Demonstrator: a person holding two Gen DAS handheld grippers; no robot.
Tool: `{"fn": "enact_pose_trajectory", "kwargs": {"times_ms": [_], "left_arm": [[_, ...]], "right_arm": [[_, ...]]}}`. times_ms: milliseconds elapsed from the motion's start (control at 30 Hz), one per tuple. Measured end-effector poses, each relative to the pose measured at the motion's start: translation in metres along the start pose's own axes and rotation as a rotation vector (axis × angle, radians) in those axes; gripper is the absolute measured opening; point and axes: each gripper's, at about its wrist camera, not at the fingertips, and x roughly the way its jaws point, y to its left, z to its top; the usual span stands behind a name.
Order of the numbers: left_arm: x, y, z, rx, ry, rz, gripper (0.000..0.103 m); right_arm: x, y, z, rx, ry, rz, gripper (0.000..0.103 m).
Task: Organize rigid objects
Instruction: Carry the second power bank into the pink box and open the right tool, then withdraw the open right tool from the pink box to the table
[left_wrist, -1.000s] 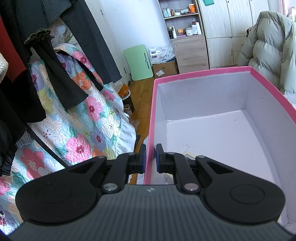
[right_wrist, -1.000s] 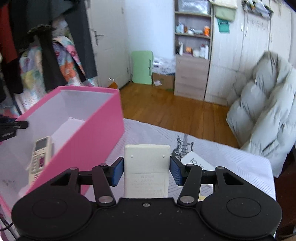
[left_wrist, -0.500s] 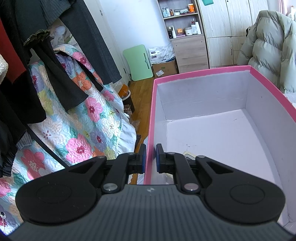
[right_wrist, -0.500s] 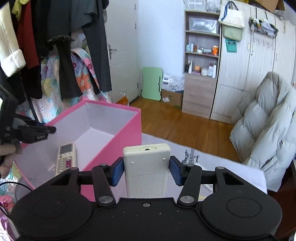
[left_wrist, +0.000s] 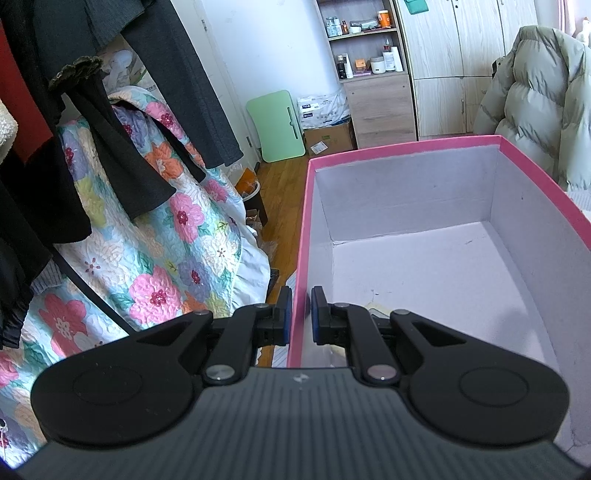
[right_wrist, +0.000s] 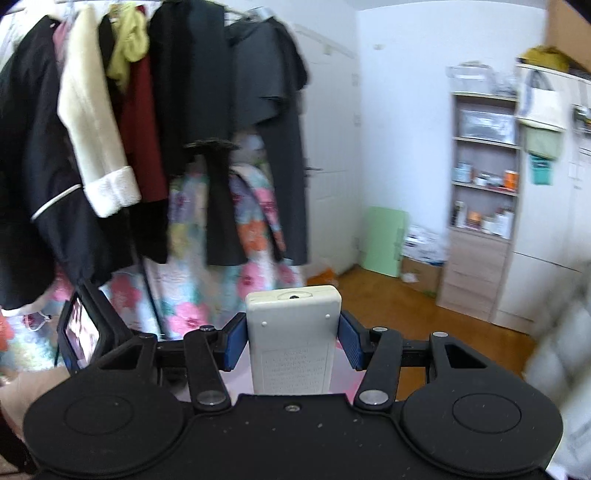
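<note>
The right gripper (right_wrist: 292, 341) holds a cream-white remote control (right_wrist: 292, 334) between its two blue pads (right_wrist: 234, 341), one pad on each long side. The remote's long side runs straight out ahead, the same way the gripper points, with its back facing up. There is a small label with tiny print on that back, but it is too blurry to read. Low and to the left of this gripper, a bit of the other hand-held tool (right_wrist: 86, 334) and a hand (right_wrist: 29, 387) show. The pink box itself is not seen from here, so I think it lies down and to the left, and the remote must go that way next. The left gripper (left_wrist: 298, 314) is pinched shut on the near left wall of the pink box (left_wrist: 301, 221), one pad outside and one inside, holding it steady. The box is open on top and white inside, stretching away ahead and to the right of that gripper. Farther off hang dark coats (right_wrist: 207, 110) over a flowered quilt (left_wrist: 155, 229), and then a shelf of bottles (left_wrist: 364, 48), whose labels are too small to read.
</note>
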Motion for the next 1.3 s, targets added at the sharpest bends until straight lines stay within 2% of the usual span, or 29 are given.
{"fn": "enact_pose_trajectory", "kwargs": {"times_ms": [67, 167, 200, 333, 433, 533, 633, 667, 900, 1067, 1200, 1300], "left_arm": [[-0.001, 0.0, 0.0, -0.002, -0.001, 0.002, 0.009], [-0.001, -0.001, 0.0, -0.005, -0.002, 0.0, 0.009], [-0.001, -0.001, 0.0, -0.007, -0.004, -0.004, 0.009], [-0.002, 0.003, -0.001, -0.05, -0.012, -0.033, 0.009], [-0.002, 0.003, 0.0, -0.042, -0.008, -0.028, 0.009], [-0.002, 0.002, -0.001, -0.033, -0.007, -0.025, 0.009], [-0.003, 0.005, -0.001, -0.043, -0.012, -0.033, 0.009], [-0.003, 0.005, -0.002, -0.047, -0.016, -0.035, 0.009], [-0.003, 0.004, -0.001, -0.049, -0.026, -0.034, 0.009], [-0.004, 0.003, 0.0, -0.051, -0.028, -0.034, 0.009], [-0.004, 0.004, 0.0, -0.047, -0.026, -0.035, 0.009], [-0.004, 0.005, -0.001, -0.044, -0.026, -0.036, 0.009]], "right_arm": [[0.029, 0.002, 0.005, -0.005, 0.012, 0.06, 0.058], [0.075, 0.002, 0.005, 0.061, 0.062, 0.142, 0.058], [0.092, 0.002, 0.002, 0.08, 0.079, 0.148, 0.058], [0.152, 0.013, -0.021, 0.055, 0.178, 0.062, 0.058], [0.175, 0.01, -0.026, 0.116, 0.22, 0.12, 0.058], [0.178, 0.009, -0.029, 0.121, 0.232, 0.146, 0.058], [0.175, 0.007, -0.038, 0.073, 0.303, 0.117, 0.058], [0.169, 0.005, -0.041, 0.066, 0.302, 0.113, 0.058], [0.142, 0.003, -0.054, 0.008, 0.421, 0.116, 0.057], [0.147, 0.016, -0.072, -0.014, 0.494, 0.13, 0.032], [0.159, 0.021, -0.079, 0.022, 0.514, 0.124, 0.029], [0.157, 0.019, -0.077, 0.066, 0.489, 0.121, 0.029]]}}
